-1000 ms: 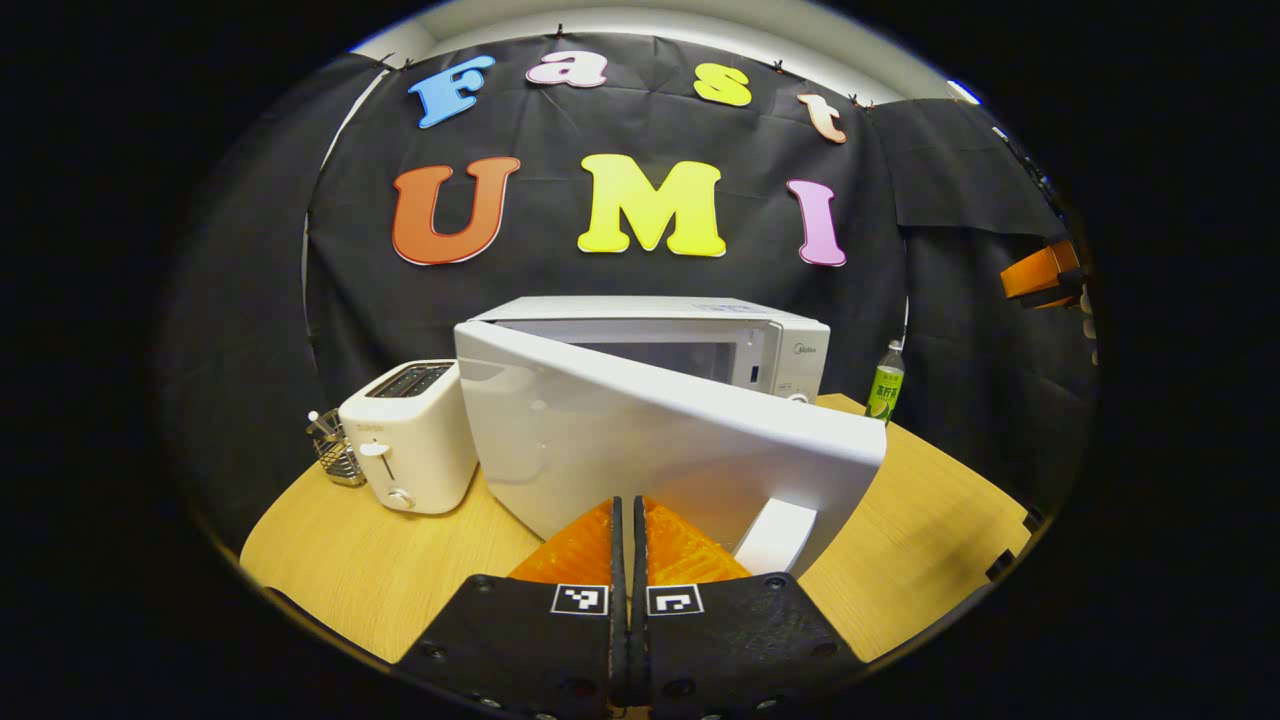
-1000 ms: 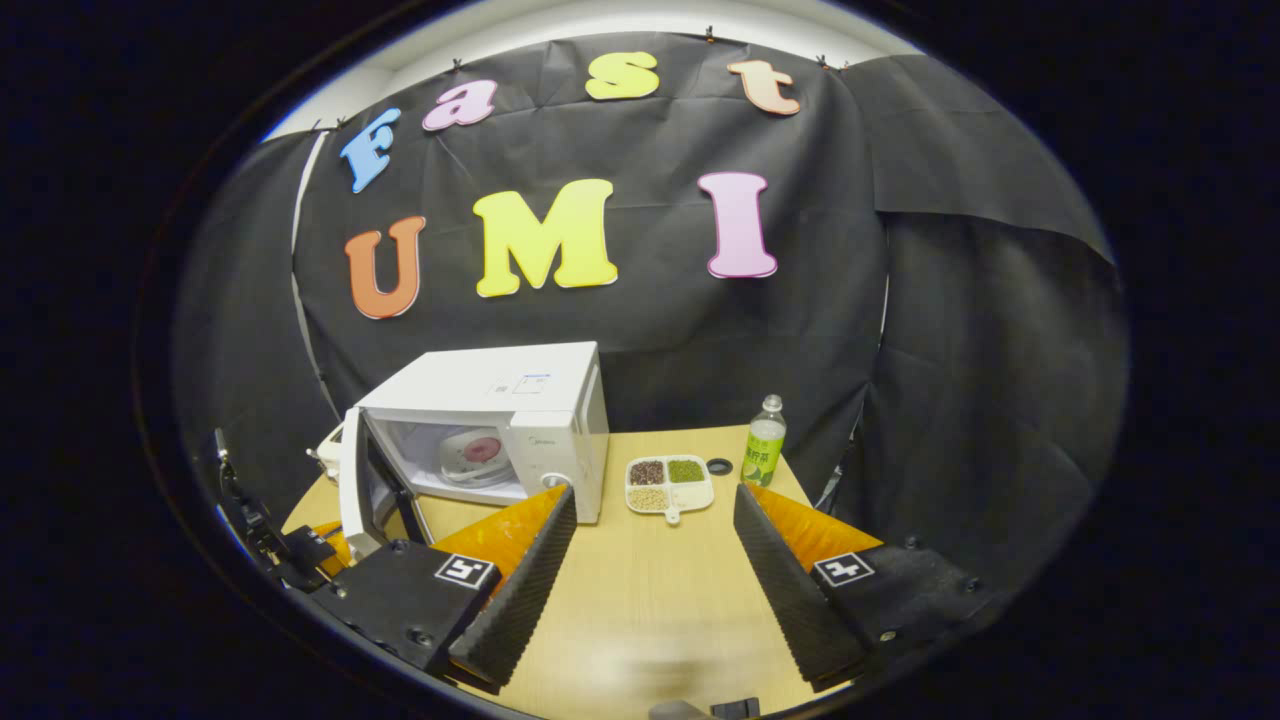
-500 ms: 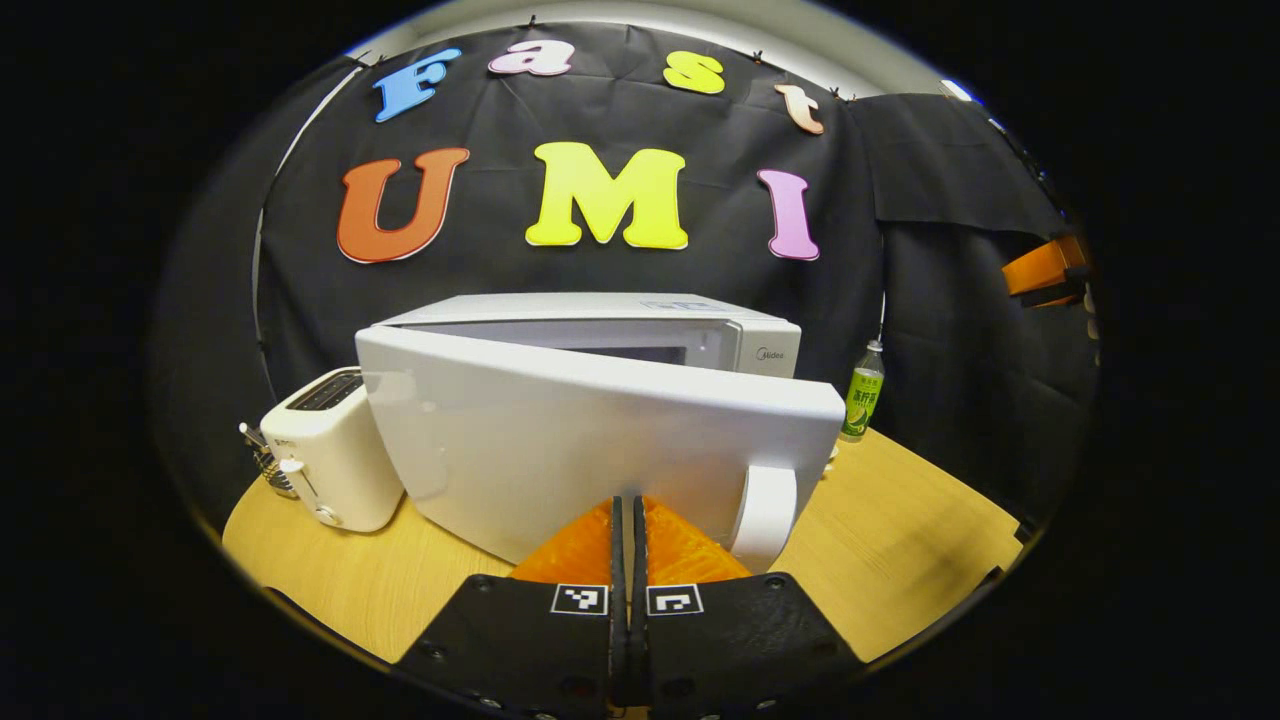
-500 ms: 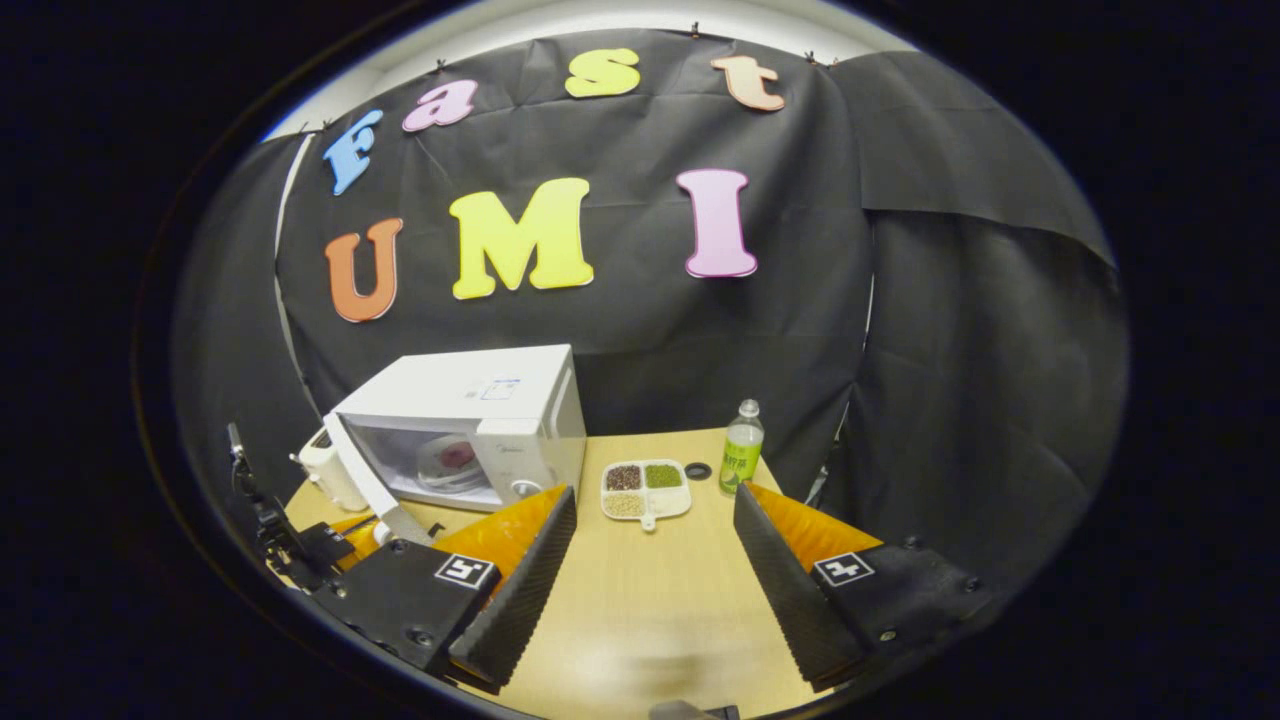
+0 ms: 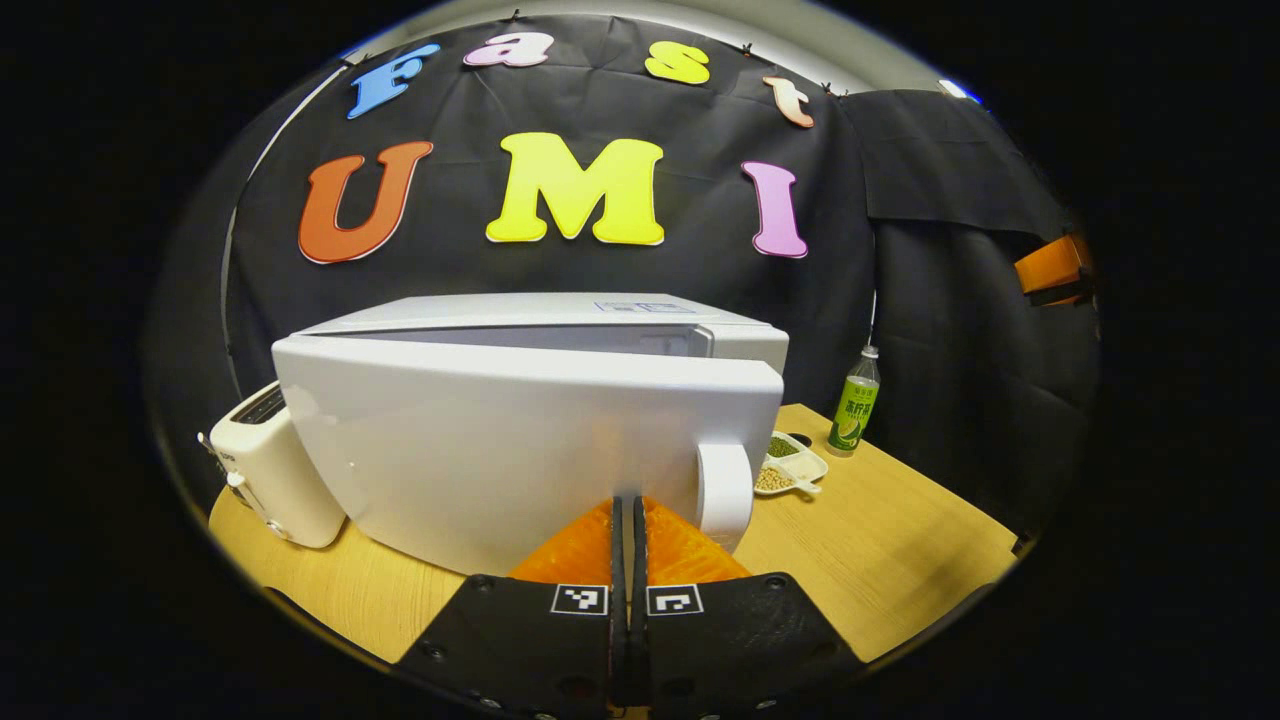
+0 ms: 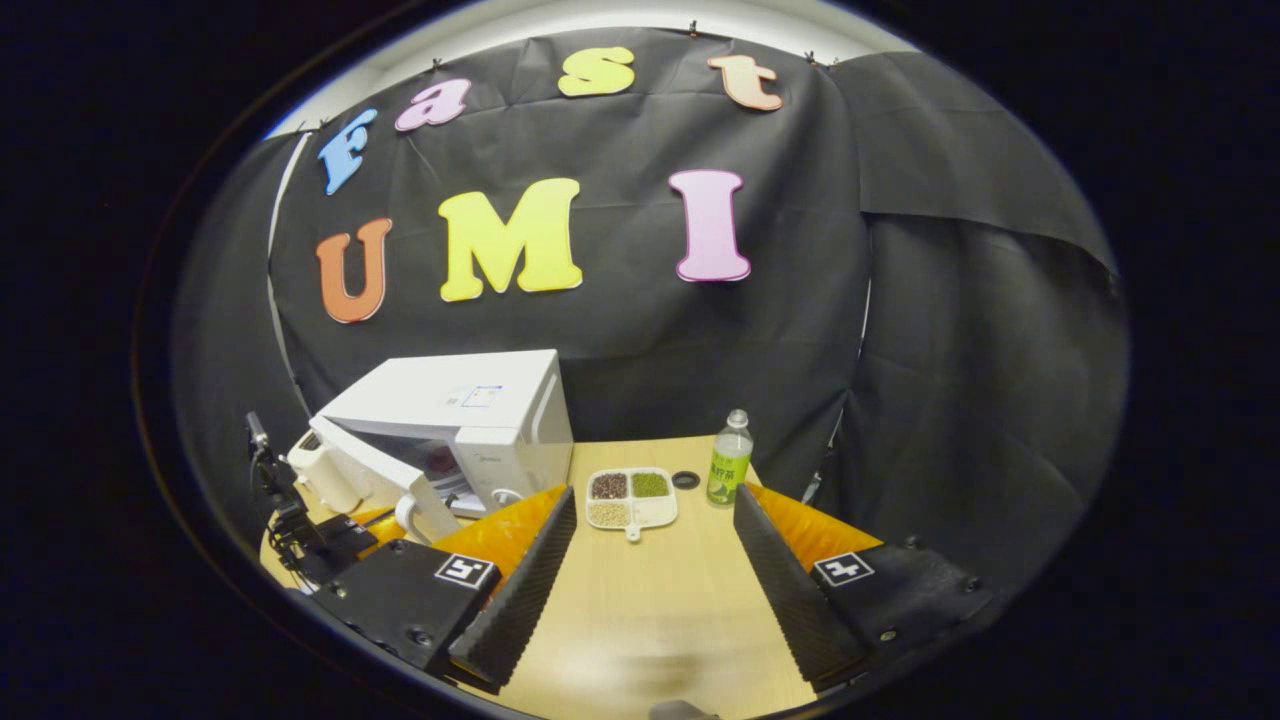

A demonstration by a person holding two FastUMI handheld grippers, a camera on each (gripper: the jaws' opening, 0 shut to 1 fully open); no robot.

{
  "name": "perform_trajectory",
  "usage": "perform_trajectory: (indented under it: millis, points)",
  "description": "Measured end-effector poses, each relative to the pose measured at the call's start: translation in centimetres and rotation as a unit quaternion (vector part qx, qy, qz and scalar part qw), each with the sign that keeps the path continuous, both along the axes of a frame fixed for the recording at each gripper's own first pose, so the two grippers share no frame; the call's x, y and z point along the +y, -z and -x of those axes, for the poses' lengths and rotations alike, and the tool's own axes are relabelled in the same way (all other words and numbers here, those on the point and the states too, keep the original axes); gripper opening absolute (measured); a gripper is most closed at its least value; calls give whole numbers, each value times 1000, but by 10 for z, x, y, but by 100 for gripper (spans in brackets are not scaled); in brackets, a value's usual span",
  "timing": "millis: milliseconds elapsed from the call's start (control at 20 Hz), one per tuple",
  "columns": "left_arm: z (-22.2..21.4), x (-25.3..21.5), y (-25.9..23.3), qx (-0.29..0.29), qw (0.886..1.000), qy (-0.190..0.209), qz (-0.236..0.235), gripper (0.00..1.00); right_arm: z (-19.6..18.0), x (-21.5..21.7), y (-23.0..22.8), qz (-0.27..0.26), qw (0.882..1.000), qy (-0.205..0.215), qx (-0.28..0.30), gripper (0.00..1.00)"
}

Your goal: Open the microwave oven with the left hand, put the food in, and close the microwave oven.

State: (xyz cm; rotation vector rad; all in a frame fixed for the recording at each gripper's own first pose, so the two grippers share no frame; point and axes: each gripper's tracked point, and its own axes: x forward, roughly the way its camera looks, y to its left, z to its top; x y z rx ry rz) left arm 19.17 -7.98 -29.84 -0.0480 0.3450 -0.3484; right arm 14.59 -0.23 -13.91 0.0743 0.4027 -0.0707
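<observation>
The white microwave (image 5: 640, 312) stands on the wooden table (image 5: 890, 545), its door (image 5: 520, 450) ajar by a narrow gap. My left gripper (image 5: 628, 502) is shut with nothing between its fingers, and its tips rest against the door's outer face just left of the handle (image 5: 722, 495). In the right gripper view the microwave (image 6: 470, 405) stands at the left with its door (image 6: 385, 475) angled out, and a sliver of the plate inside (image 6: 440, 465) shows. My right gripper (image 6: 655, 500) hovers open above the table, well back from the oven.
A white toaster (image 5: 265, 465) stands left of the microwave. To its right lie a divided tray of beans (image 6: 630, 497), a small black ring (image 6: 686, 480) and a green-labelled bottle (image 6: 730, 460). Black cloth closes off the back and right.
The microwave door has swung from wide open to nearly shut, with my shut left gripper following against its outer face. The right gripper has stayed open, its view drifting slightly.
</observation>
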Motion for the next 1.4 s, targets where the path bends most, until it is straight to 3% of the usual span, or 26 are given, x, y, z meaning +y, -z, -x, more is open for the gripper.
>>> perform_trajectory:
  millis: [250,300,350,500,550,600,750,800,900,950,1000,1050,1100,1150,1200,1350,1400]
  points:
    - [-26,-11,1,0,1000,-9,5,0,-3,-14,1,4,1000,6,3,92]
    - [-32,-13,1,-1,1000,-10,2,0,-5,-17,2,5,1000,7,4,100]
    - [-37,-15,1,-2,1000,-13,-1,0,-5,-19,3,5,1000,8,5,92]
    - [-55,-20,2,-5,1000,-17,-11,0,-8,-23,7,-2,1000,7,10,92]
    - [-58,-19,3,-3,1000,-21,-11,0,-8,-22,8,-4,1000,4,10,100]
    - [-57,-18,3,-3,1000,-23,-10,0,-9,-23,8,-3,1000,3,9,92]
    - [-60,-19,4,-5,1000,-24,-20,0,-12,-22,9,-3,1000,-1,11,92]
    - [-61,-19,4,-6,999,-25,-19,0,-12,-22,10,-4,1000,-3,13,100]
    - [-70,-22,2,-10,999,-26,-16,0,-14,-18,10,-8,1000,-7,15,100]
    - [-63,-19,9,17,999,-32,-20,0,-15,-15,9,-8,1000,-11,16,100]
    - [-68,-19,5,6,999,-40,-12,0,-14,-12,8,-7,1000,-14,15,92]
    - [-65,-20,10,15,999,-38,-10,0,-16,-10,6,-7,1000,-17,14,100]
    - [-59,-23,14,27,999,-37,-7,0,-16,-7,5,-7,1000,-20,13,92]
    - [-54,-21,14,28,999,-36,-7,10,-17,-3,4,-7,1000,-24,14,92]
    - [-50,-18,12,24,999,-37,-14,0,-16,0,1,-5,1000,-27,11,92]
    - [-34,-8,3,5,999,-29,-37,0,-14,11,-7,-7,999,-33,0,92]
    - [-26,-4,-1,2,999,-28,-41,1,-13,13,-6,-4,999,-36,0,100]
